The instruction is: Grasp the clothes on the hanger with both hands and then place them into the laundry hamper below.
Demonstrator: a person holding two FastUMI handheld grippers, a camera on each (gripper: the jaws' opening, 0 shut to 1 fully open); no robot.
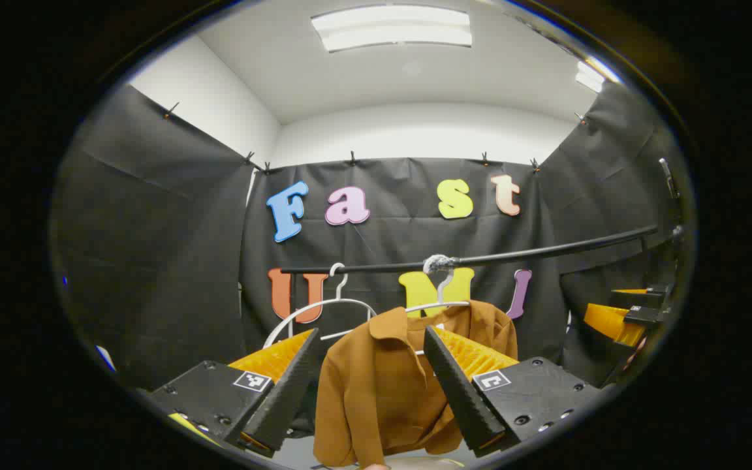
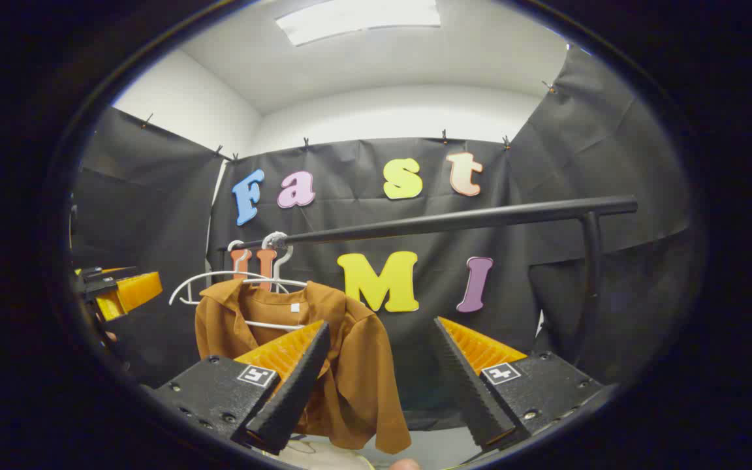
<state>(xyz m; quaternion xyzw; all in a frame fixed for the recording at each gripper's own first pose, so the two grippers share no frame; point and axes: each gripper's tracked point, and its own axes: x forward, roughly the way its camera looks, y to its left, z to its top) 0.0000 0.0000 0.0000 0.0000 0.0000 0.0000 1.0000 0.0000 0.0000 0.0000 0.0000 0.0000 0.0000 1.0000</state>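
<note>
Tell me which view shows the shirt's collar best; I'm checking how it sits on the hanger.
The right gripper view: the brown shirt hangs open-fronted on its white hanger, collar and inner neck visible. In the left gripper view the shirt appears from the side, its collar partly behind the left tool.

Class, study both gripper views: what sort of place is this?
Probably a small indoor booth set up as a laundry corner: black cloth walls, a black clothes rail, and a brown shirt on a white hanger.

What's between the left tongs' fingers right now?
The brown shirt, on its white hanger, sits in the gap between the open left tongs, untouched, in the left gripper view.
</note>
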